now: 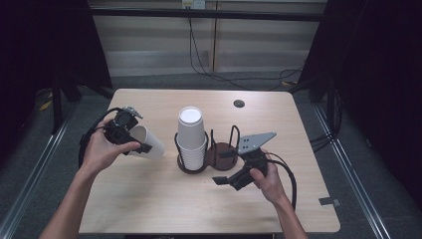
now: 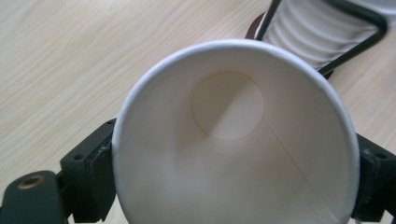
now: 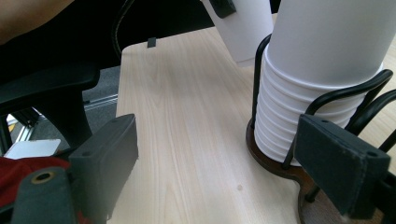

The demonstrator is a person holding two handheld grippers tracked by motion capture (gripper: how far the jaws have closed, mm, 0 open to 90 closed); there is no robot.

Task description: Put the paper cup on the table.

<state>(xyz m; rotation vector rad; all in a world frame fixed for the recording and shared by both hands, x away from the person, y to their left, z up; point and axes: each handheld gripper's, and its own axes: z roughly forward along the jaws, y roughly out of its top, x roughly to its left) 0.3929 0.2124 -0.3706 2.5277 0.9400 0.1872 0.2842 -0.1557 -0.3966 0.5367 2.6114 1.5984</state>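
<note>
My left gripper [image 1: 130, 135] clasps 1 paper cup [image 1: 148, 142] at 9 o'clock of the cup stack [image 1: 191, 139], my right gripper [image 1: 226, 169] gapes empty; squeezing risks crushing its thin rim.

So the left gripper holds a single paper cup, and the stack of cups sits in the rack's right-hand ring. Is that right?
Not quite: the stack sits in the rack's left-hand ring, as the high view shows. The left gripper does hold a single cup.
</note>
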